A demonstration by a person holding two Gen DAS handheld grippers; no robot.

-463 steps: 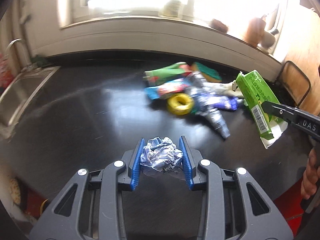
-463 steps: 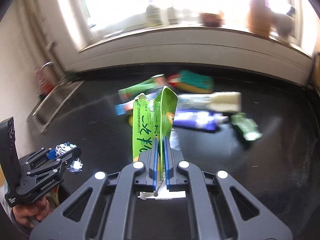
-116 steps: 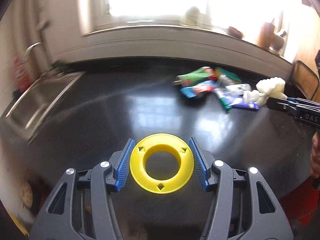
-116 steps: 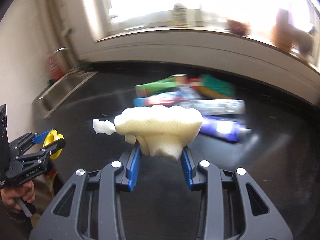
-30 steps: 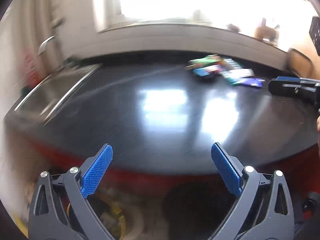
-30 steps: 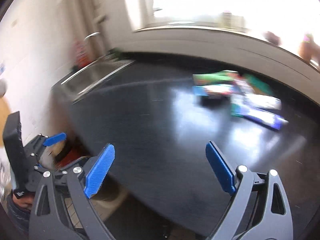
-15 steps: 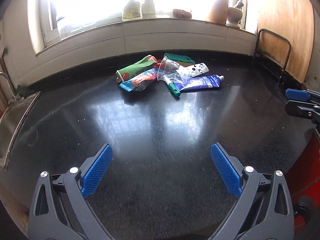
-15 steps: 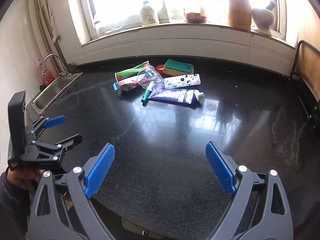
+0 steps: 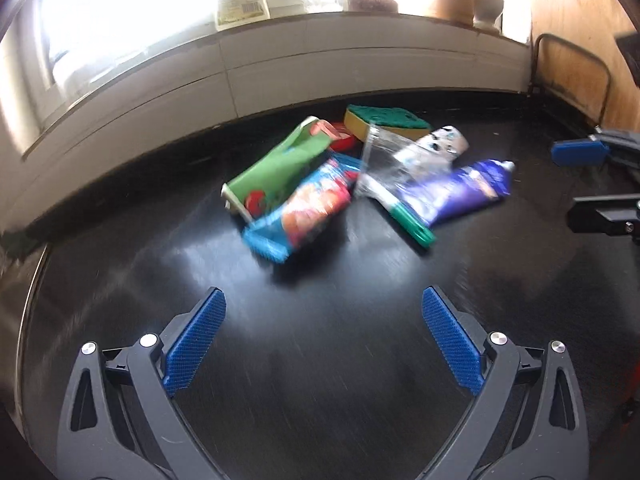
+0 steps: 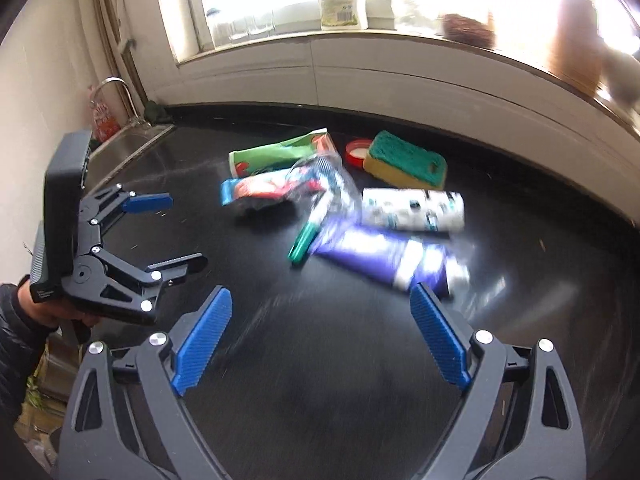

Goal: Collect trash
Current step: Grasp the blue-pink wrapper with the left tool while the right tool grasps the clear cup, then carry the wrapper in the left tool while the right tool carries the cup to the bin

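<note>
Trash sits heaped mid-way across the glossy black bench (image 9: pixel 320 380): one purple squeeze tube (image 10: pixel 384 256), one white printed tube (image 10: pixel 412 210), one green carton (image 9: pixel 280 168), one red-blue wrapper (image 9: pixel 308 208), one green-yellow sponge (image 10: pixel 404 160). Left claw (image 9: pixel 324 344) and right claw (image 10: pixel 320 336), both spread wide and empty, should each straddle the nearest edge item

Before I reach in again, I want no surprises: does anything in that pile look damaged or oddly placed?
The clear plastic cup lies tipped on its side, crumpled, across the green marker and purple tube. The rest lies flat on the black counter. No spill is visible. Both grippers are open and empty.
</note>
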